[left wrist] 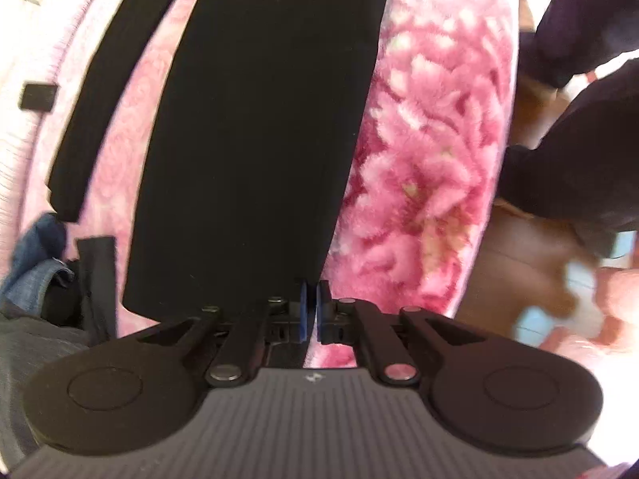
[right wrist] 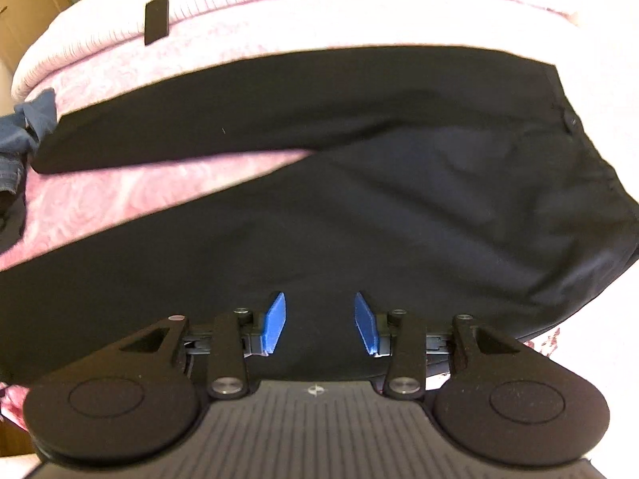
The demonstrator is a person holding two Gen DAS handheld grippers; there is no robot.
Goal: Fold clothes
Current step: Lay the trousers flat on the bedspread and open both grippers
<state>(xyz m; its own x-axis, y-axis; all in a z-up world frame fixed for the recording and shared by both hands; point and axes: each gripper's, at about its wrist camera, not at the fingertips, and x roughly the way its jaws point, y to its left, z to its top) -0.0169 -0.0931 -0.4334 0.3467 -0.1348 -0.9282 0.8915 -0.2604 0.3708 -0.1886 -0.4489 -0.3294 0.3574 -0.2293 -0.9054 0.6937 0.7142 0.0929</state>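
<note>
Black trousers [left wrist: 255, 139] lie spread flat on a pink floral blanket [left wrist: 423, 167], the two legs parted in a narrow V. In the left wrist view my left gripper [left wrist: 312, 313] hangs over the right edge of the wider leg, near the leg's end. Its blue pads stand together and I see no cloth between them. In the right wrist view the trousers [right wrist: 359, 207] run across the frame with the waist at the right. My right gripper [right wrist: 320, 323] hovers over the near leg, open, with only the cloth below showing in the gap.
A denim garment [left wrist: 36, 271] and a grey one [left wrist: 28, 359] are bunched at the legs' ends. A small black rectangle [right wrist: 156, 18] lies on the pale cover [right wrist: 319, 8] beyond. The bed edge drops to a wooden floor [left wrist: 523, 263], where a person's dark sleeve [left wrist: 579, 151] shows.
</note>
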